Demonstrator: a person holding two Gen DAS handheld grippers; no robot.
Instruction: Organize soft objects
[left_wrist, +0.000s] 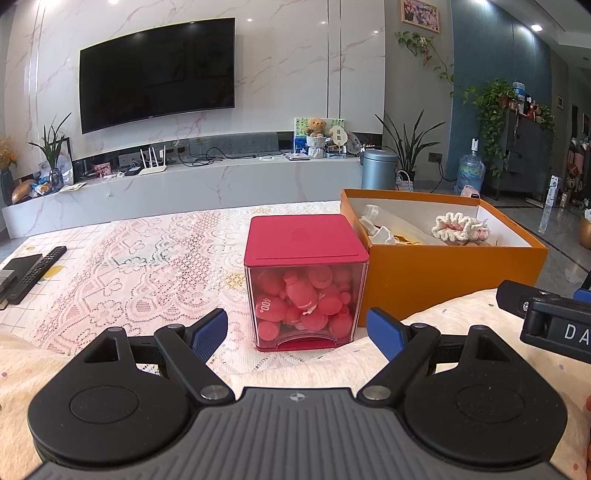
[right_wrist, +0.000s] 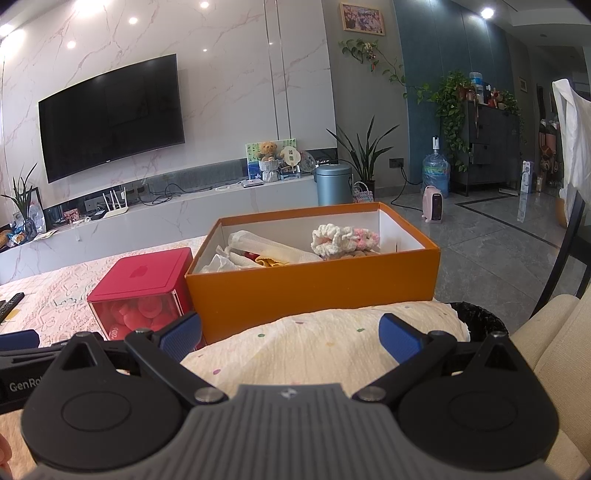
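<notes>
- The left gripper (left_wrist: 297, 334) hovers low over a table covered with a pink lace cloth (left_wrist: 147, 258). Its two blue-padded fingers (left_wrist: 208, 332) are spread wide apart and hold nothing.
- Straight ahead of the left gripper, between the lines of its fingers but not touching them, stands a clear cube-shaped box with a red lid (left_wrist: 306, 280). It sits upright on the cloth and is packed with small red squishy toys (left_wrist: 295, 299).
- Just to the right of the cube, touching or nearly touching it, is an open orange cardboard box (right_wrist: 314, 288) with a white inside.
- Inside the orange box lie soft things: a cream and pink crocheted piece (right_wrist: 343, 236) toward the right, and white and yellowish folded cloth (right_wrist: 258, 251) toward the left.
- The right gripper (right_wrist: 291, 339) is also spread wide and empty. It hovers above a cream cushion with small coloured dots (right_wrist: 314, 343), which lies in front of the orange box.
- In the left wrist view, part of the right gripper shows at the right edge, close beside the left one.
- A black remote control (left_wrist: 37, 273) lies at the far left edge of the table, well apart from the boxes.
- Behind the table, a large dark television (left_wrist: 157, 74) hangs on a marble wall above a long low shelf, where a small teddy bear (left_wrist: 316, 127) sits.
</notes>
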